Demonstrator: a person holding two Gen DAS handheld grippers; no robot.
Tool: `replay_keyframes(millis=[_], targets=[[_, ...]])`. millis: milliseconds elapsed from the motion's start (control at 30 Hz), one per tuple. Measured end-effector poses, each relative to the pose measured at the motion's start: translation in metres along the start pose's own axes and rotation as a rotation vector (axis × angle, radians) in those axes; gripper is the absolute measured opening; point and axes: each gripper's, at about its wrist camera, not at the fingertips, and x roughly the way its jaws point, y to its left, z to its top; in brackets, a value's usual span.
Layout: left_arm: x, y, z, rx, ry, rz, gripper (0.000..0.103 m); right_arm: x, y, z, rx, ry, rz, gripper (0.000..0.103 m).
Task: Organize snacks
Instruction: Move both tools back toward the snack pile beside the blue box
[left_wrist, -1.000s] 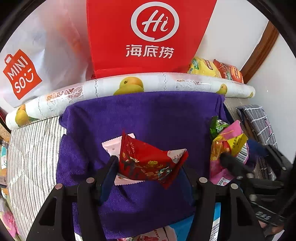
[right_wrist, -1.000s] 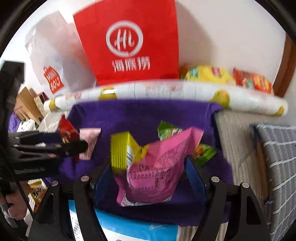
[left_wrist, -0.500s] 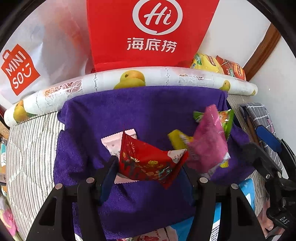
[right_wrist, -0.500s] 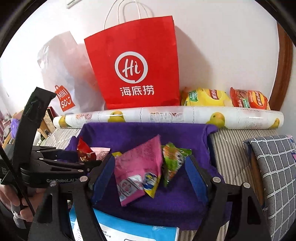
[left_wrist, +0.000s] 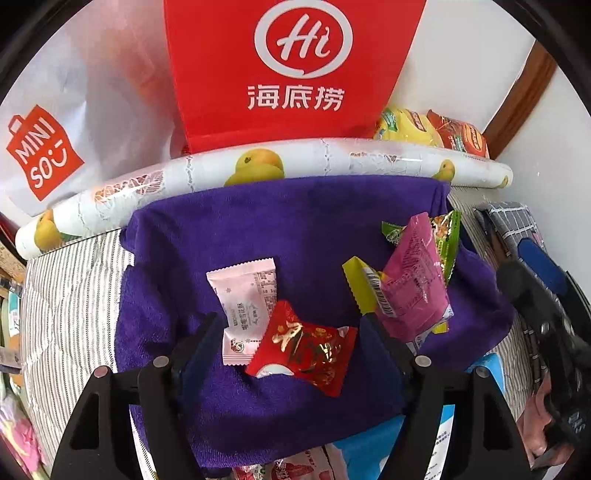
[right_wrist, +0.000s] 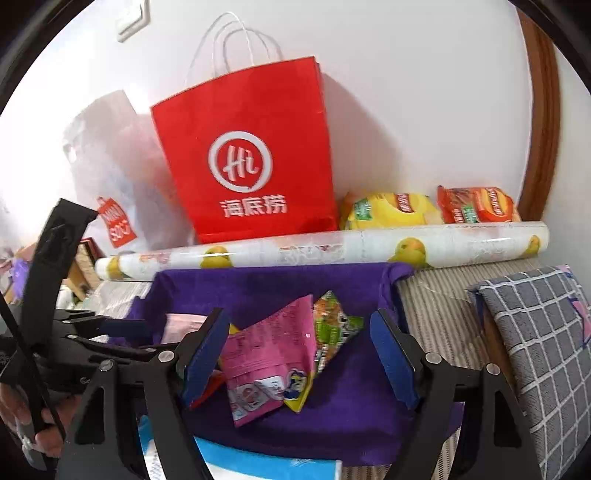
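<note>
A purple towel (left_wrist: 295, 229) holds the snacks. A red packet (left_wrist: 306, 349) lies loose on it, partly over a pale pink packet (left_wrist: 247, 295), between the open fingers of my left gripper (left_wrist: 291, 336). A magenta packet (left_wrist: 413, 284) lies at the right with a yellow packet (left_wrist: 360, 284) and a green packet (left_wrist: 448, 236). In the right wrist view my right gripper (right_wrist: 299, 354) is open and empty just short of the magenta packet (right_wrist: 273, 350) and green packet (right_wrist: 332, 328). The left gripper shows at the left there.
A red paper bag (left_wrist: 291, 70) and a white Miniso bag (left_wrist: 48, 147) stand against the wall behind a fruit-print roll (left_wrist: 258, 170). Yellow and orange chip bags (right_wrist: 428, 208) lie at the back right. A grey checked cushion (right_wrist: 539, 339) is right. A blue-white box (right_wrist: 258, 461) lies in front.
My left gripper opened and the red packet dropped onto the towel. My right gripper released the magenta, yellow and green packets onto the towel and pulled back.
</note>
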Motion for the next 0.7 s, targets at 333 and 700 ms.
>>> replay_keyframes(millis=[333, 700], targets=[[-0.057, -0.001, -0.009, 0.028, -0.114, 0.046, 0.075, -0.024, 0.021, -0.007, -0.049, 0.025, -0.057, 0.078], [-0.110, -0.019, -0.069, 0.066, -0.210, -0.081, 0.075, -0.095, 0.018, -0.024, 0.035, 0.034, -0.097, 0.086]])
